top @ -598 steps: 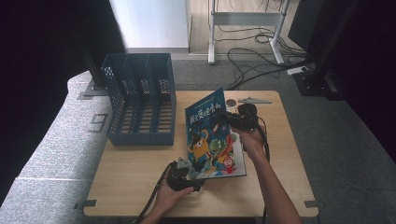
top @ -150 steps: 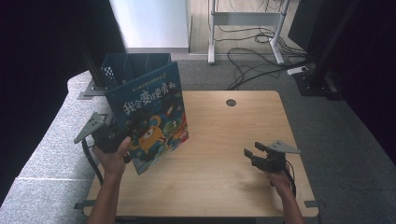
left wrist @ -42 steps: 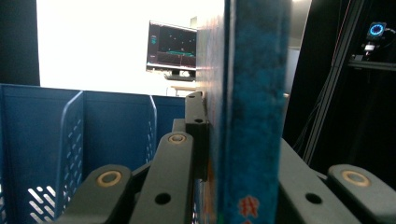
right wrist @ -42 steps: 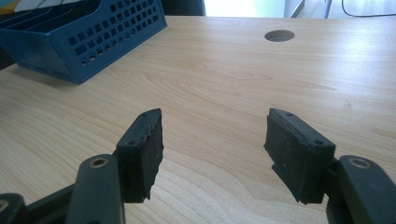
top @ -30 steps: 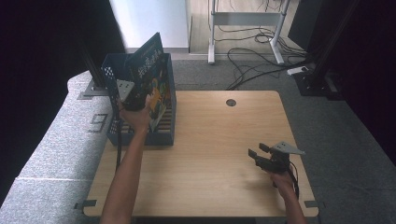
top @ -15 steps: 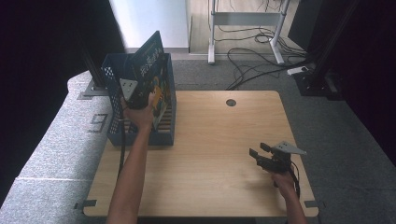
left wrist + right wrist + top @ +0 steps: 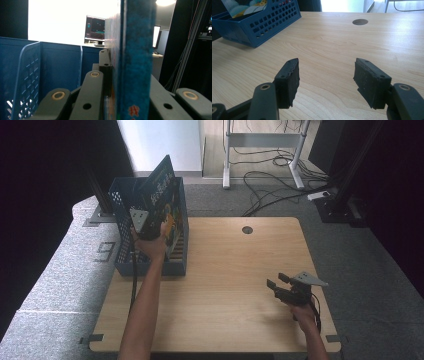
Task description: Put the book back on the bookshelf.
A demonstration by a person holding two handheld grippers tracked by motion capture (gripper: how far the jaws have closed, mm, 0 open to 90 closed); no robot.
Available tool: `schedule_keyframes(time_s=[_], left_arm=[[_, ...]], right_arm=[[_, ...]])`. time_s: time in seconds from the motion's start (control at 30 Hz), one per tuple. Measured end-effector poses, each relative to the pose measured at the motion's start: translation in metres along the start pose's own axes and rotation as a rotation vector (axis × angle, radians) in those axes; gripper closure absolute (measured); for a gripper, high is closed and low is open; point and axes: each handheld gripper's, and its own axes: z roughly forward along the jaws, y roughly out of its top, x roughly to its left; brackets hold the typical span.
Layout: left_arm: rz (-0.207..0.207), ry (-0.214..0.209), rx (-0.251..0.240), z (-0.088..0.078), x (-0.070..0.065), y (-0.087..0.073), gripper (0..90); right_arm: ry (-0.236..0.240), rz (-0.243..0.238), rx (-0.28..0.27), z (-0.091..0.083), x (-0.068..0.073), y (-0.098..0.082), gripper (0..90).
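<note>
A blue picture book stands tilted inside the blue slotted file rack at the table's back left. My left gripper is shut on the book's near edge, over the rack's right side. In the left gripper view the book's spine rises between the black jaws, with the rack's dividers to its left. My right gripper rests low over the table's front right, open with nothing between its pads. The rack shows far off to its left.
The wooden table has a round cable hole at the back middle. Grey floor mats lie to the left. Cables and a desk frame stand on the floor behind the table.
The left hand has eased the book slightly lower and nearer in the rack. The right gripper has stayed where it was.
</note>
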Motion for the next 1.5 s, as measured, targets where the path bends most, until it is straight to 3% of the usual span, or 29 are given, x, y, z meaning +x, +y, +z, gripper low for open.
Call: schedule_keyframes(time_s=[0.5, 0.77, 1.5], left_arm=[[0.008, 0.008, -0.005, -0.008, 0.0, -0.004, 82.8], [0.007, 0.021, 0.026, -0.003, 0.001, -0.017, 82.7], [0.027, 0.001, 0.111, 0.0, -0.004, -0.045, 82.1]], right_arm=[[-0.003, -0.006, -0.001, 0.001, 0.002, 0.0, 36.3], [-0.004, -0.004, -0.001, 0.001, 0.001, -0.001, 36.3], [-0.005, -0.008, 0.003, 0.001, 0.002, -0.002, 36.3]])
